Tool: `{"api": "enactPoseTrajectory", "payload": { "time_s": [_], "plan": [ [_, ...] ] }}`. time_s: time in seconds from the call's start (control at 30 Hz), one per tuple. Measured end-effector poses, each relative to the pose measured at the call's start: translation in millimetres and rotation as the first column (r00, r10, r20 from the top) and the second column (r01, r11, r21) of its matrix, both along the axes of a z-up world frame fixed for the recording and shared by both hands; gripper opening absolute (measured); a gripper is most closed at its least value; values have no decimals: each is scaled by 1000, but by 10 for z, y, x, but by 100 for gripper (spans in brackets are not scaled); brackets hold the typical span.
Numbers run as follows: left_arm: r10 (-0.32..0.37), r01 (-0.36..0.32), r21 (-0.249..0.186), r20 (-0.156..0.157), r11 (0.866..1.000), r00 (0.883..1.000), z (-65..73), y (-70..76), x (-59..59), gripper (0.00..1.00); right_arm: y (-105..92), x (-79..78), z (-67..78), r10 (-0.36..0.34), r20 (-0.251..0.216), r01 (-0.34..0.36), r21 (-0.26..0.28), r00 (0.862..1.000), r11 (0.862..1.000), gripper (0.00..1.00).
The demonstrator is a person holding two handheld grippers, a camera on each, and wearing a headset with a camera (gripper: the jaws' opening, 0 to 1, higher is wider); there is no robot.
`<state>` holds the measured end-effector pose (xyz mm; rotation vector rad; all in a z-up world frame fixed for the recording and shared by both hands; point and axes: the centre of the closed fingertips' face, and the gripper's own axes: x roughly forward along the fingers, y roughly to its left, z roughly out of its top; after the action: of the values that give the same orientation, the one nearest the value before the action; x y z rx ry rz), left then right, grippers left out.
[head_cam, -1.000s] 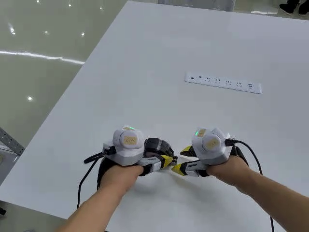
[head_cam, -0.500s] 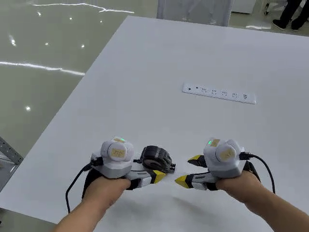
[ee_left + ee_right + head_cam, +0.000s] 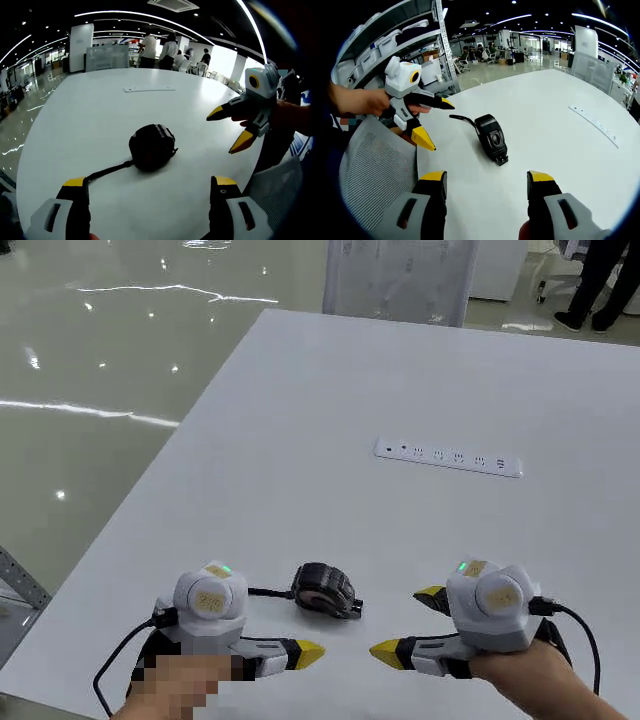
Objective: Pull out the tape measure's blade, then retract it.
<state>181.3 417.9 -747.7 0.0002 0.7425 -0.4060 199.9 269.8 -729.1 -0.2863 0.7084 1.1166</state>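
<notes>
The black tape measure (image 3: 325, 590) lies on the white tabletop (image 3: 300, 440) near the front edge, between the two grippers and touched by neither; its case rests on its side, and in the right gripper view the end tab of the blade sits at the mouth of the case, on the side toward that camera. A black wrist strap (image 3: 107, 170) runs from the case across the tabletop toward the left hand-held gripper (image 3: 436, 123); its far end lies just beside one yellow-tipped jaw, though from these angles I cannot tell whether strap and jaw touch.

The left hand-held gripper has its jaws spread wide with nothing between them; in its own view the tape measure sits ahead of the gap, clear of both tips. The right hand-held gripper (image 3: 408, 621) is likewise spread wide and holds nothing; its yellow tips point toward the tape measure from the other side, near it but apart; each gripper is held in a hand low over the front of the tabletop.

Farther back on the tabletop, well apart from the tape measure, lies a white power strip (image 3: 448, 457); a glossy floor (image 3: 90, 360) shows beyond the left edge; several people (image 3: 160, 50) stand past the far end of the tabletop.
</notes>
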Motion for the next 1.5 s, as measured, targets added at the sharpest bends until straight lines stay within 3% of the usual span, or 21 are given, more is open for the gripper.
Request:
{"api": "enactPoseTrajectory", "payload": {
  "time_s": [0.17,0.63,0.7,0.77,1.0,1.3,1.5],
  "plan": [
    [3,-3,6,15,1000,1000,78,60,-110,100,-27,-95,106,4,11,-4,9,1000,1000,65],
    [-2,1,34,13,999,1000,174,239,-544,100,-217,-427,375,-23,14,23,25,1000,999,76],
    [-2,1,41,21,999,1000,228,251,-552,100,-254,-469,387,-26,17,25,20,1000,999,77],
    [7,-9,33,50,999,999,338,258,-516,100,-293,-519,408,-29,17,29,16,999,999,79],
    [-5,2,48,70,999,998,484,263,-631,100,-413,-689,499,-49,16,49,13,999,999,86],
    [25,-27,22,71,999,997,597,388,-833,100,-504,-849,630,-86,-6,86,40,996,995,93],
    [31,-33,27,68,999,997,629,473,-953,100,-614,-911,710,-107,-7,107,41,994,993,97]
  ]
}}
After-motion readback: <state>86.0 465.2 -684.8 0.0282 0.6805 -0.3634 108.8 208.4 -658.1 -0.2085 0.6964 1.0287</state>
